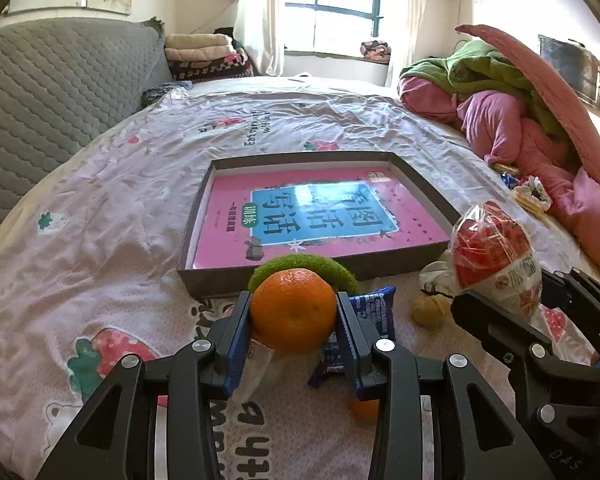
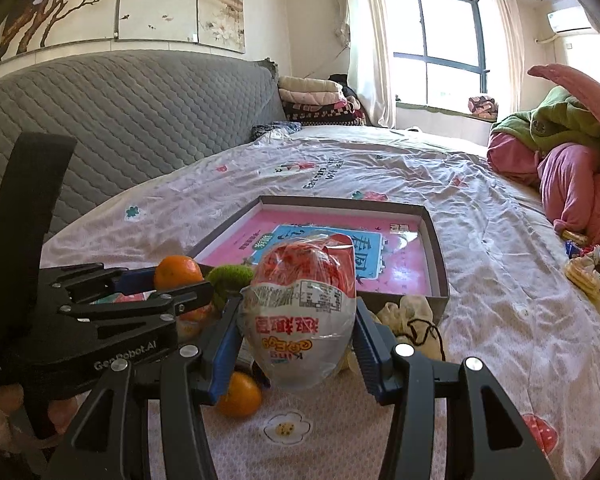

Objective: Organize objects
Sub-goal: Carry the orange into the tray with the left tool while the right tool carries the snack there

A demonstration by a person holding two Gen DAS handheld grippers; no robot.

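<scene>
My left gripper [image 1: 294, 312] is shut on an orange [image 1: 293, 310] and holds it just above the bed; it also shows in the right wrist view [image 2: 178, 272]. My right gripper [image 2: 298, 332] is shut on a red and white egg-shaped snack pack [image 2: 302, 316], which also shows in the left wrist view [image 1: 494, 256]. A shallow grey box [image 1: 416, 178] holding a pink book [image 1: 312, 216] lies ahead on the bedsheet. A green fuzzy object [image 1: 308, 266] lies behind the orange, in front of the box. A second orange [image 2: 240, 394] and a blue packet [image 1: 374, 308] lie on the sheet.
A cream cloth bundle [image 2: 410, 314] and a small tan lump [image 1: 430, 310] lie beside the box's near right corner. A pile of pink and green bedding [image 1: 512, 120] fills the right. A grey quilted headboard [image 1: 56, 84] stands at the left. Snack wrappers [image 1: 530, 196] lie near the bedding.
</scene>
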